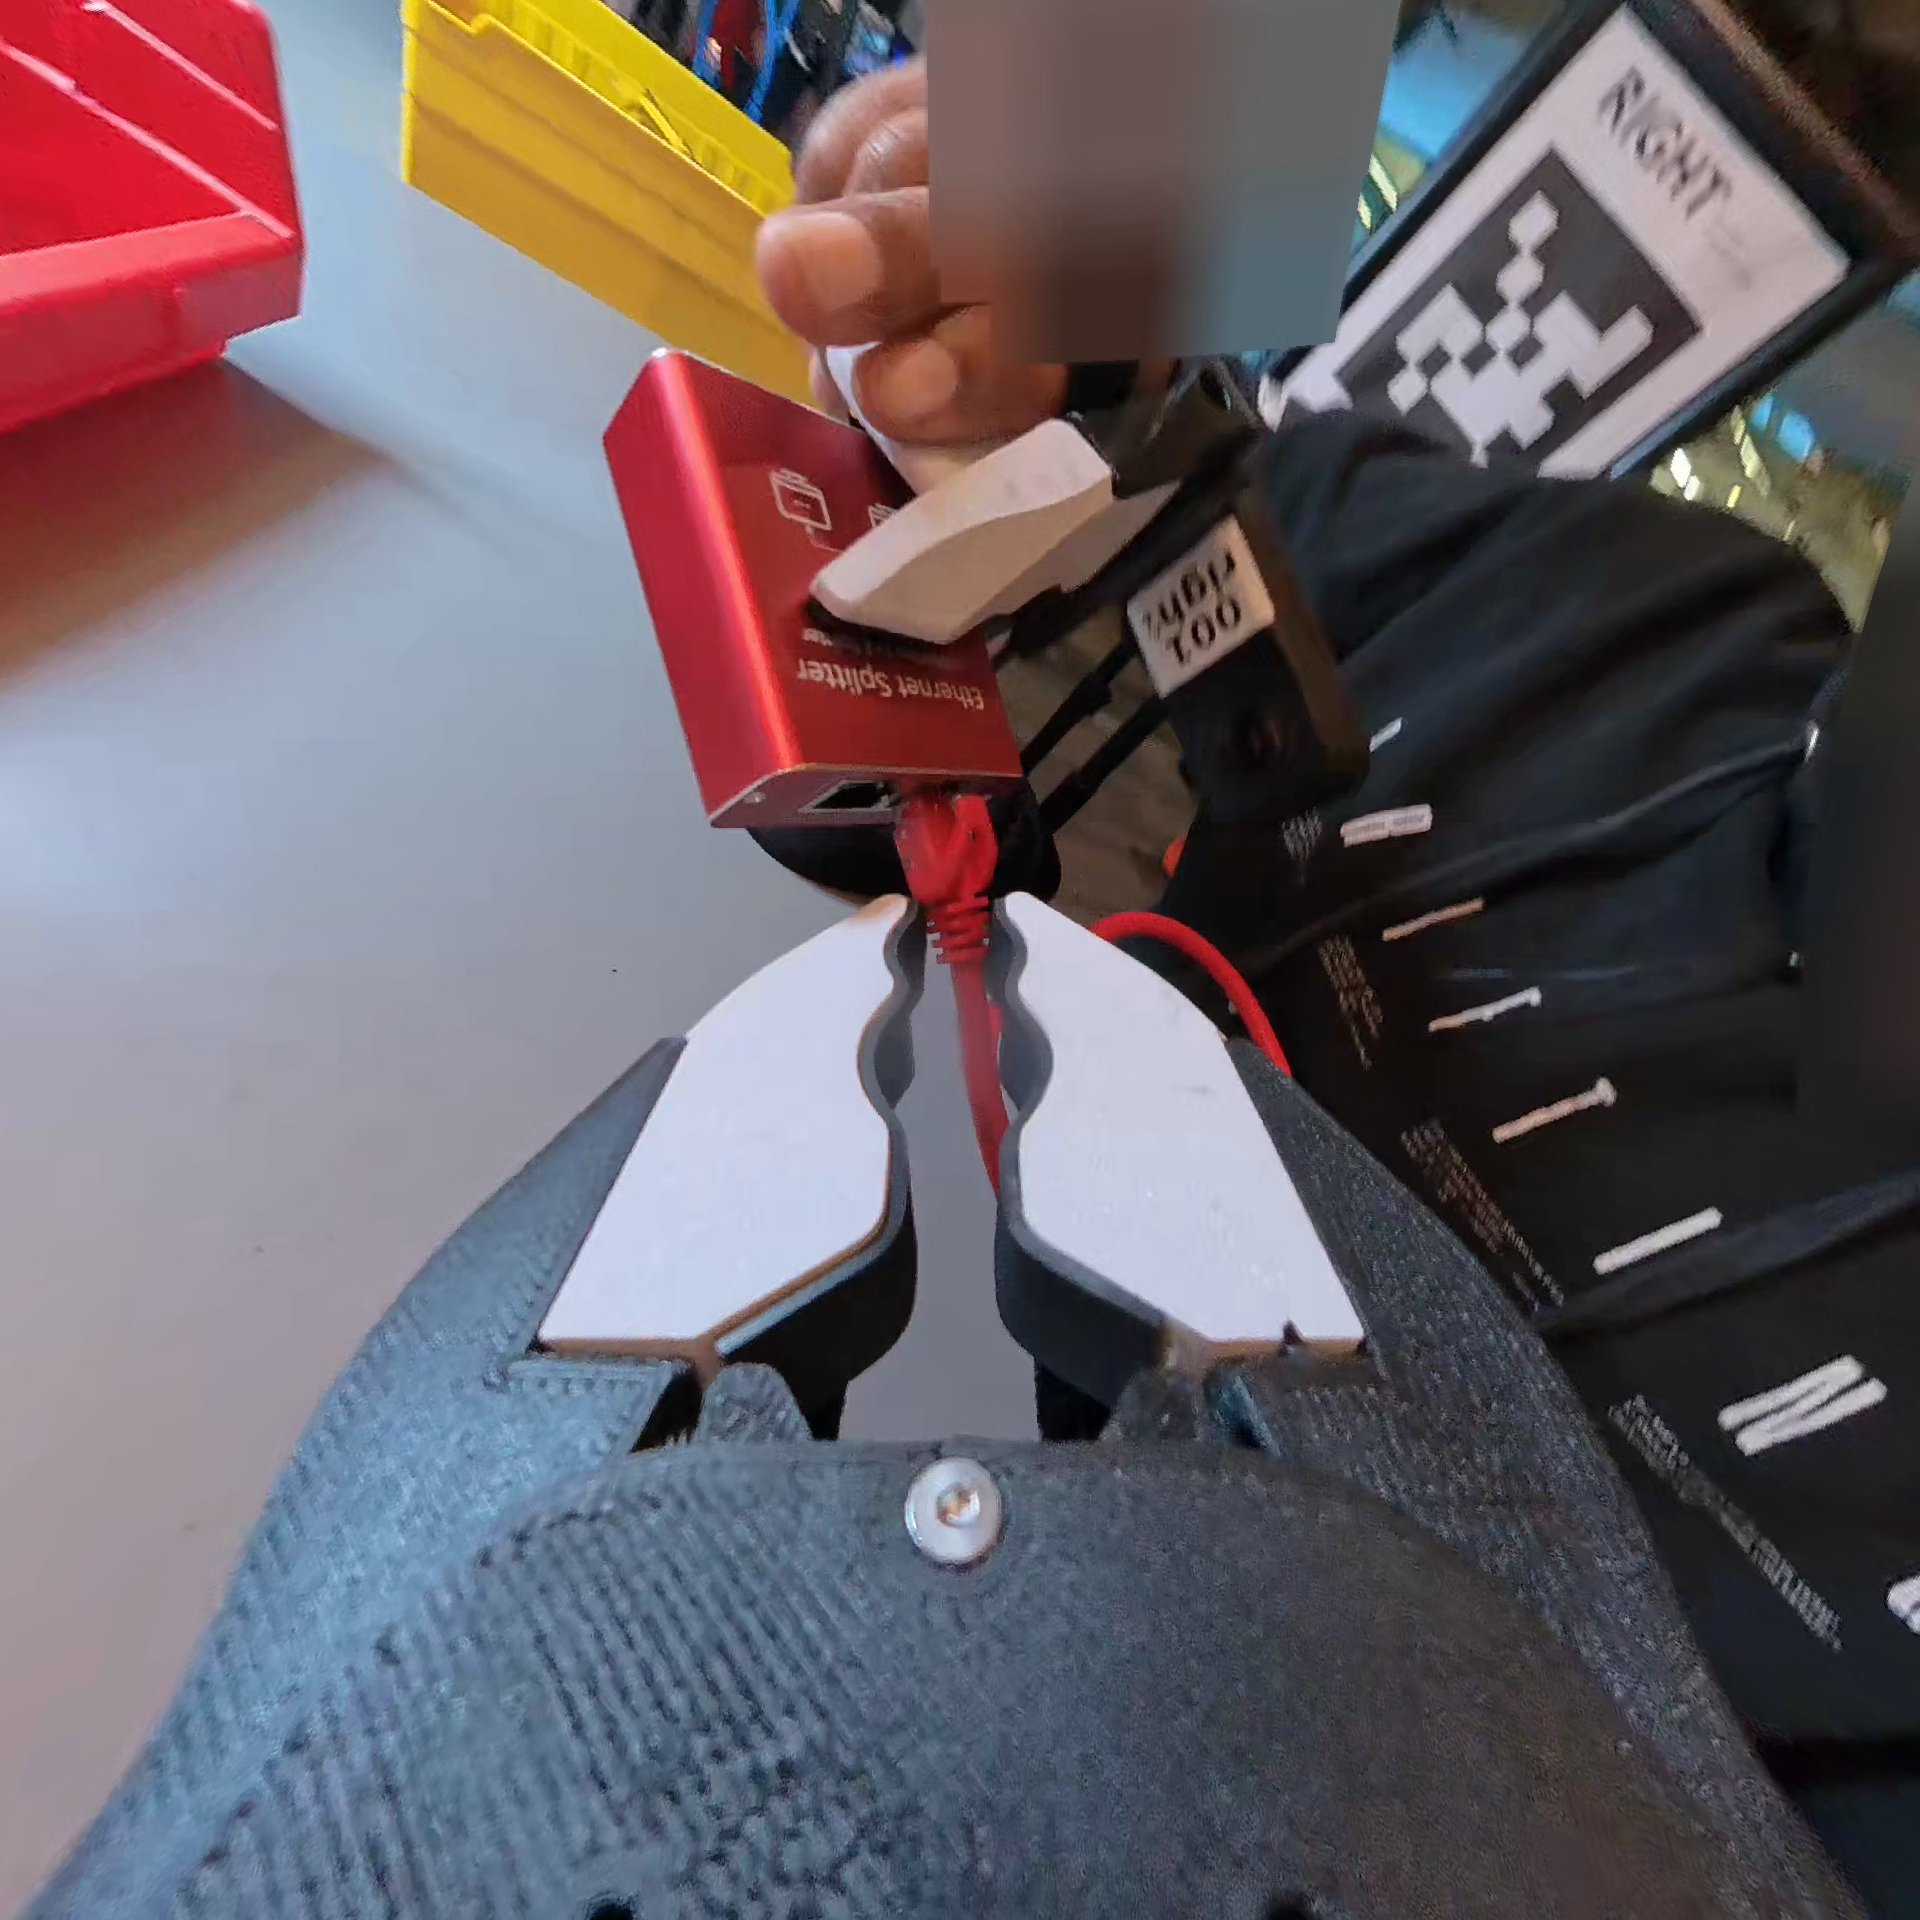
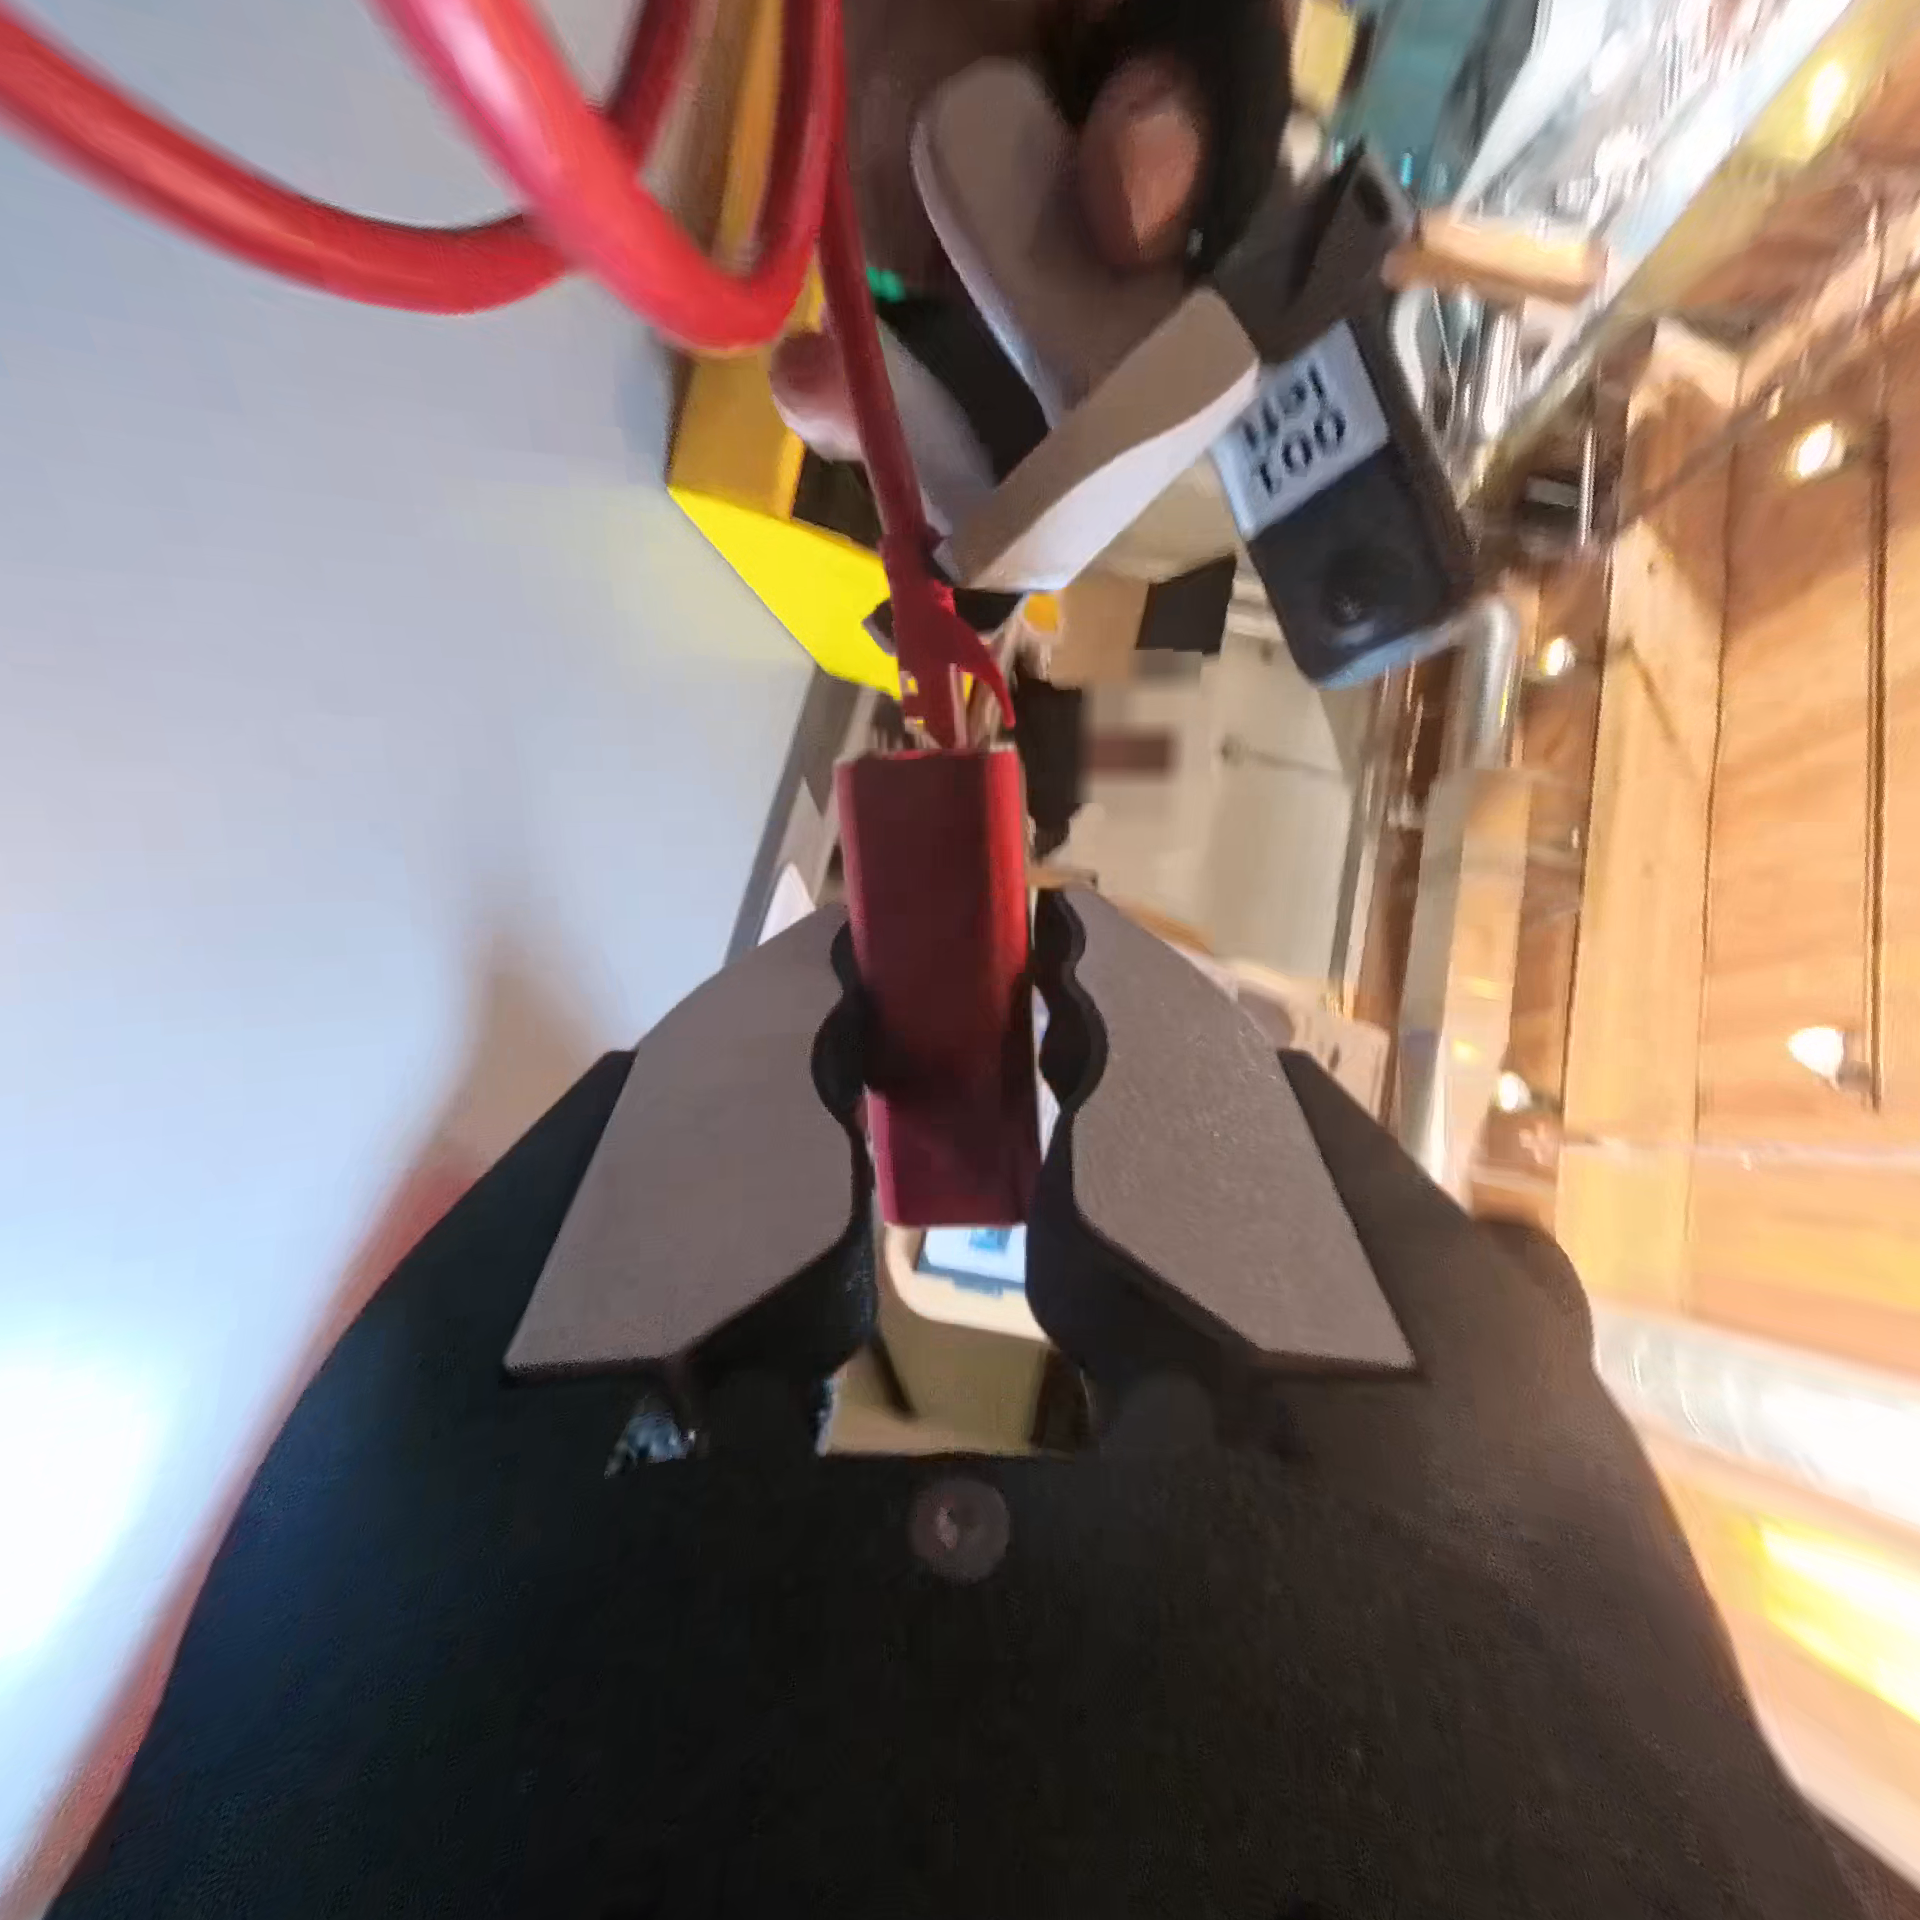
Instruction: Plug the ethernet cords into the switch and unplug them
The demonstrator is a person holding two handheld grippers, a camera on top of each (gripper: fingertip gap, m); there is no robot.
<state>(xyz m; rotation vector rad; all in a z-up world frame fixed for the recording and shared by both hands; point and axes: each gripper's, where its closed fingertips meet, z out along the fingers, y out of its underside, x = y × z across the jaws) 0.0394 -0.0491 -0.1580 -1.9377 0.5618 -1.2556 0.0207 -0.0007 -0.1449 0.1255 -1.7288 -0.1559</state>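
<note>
The red metal switch (image 1: 769, 582) is held in the air above the grey table. My right gripper (image 2: 951, 920) is shut on its body (image 2: 935, 987); one of its white fingers (image 1: 966, 551) lies across the top face in the left wrist view. A red ethernet cord (image 1: 971, 1039) runs between my left gripper's fingers. Its plug (image 1: 945, 842) sits in the switch's right-hand port, and the port beside it (image 1: 847, 798) is empty. My left gripper (image 1: 956, 914) is shut on the cord's boot just behind the plug. In the right wrist view the plug (image 2: 940, 665) meets the switch's far end.
A yellow bin (image 1: 582, 156) and a red bin (image 1: 125, 208) stand on the grey table (image 1: 312, 831) behind the switch. Slack red cord loops (image 2: 582, 229) hang at the upper left of the right wrist view. A person's hand (image 1: 883, 270) holds the right gripper.
</note>
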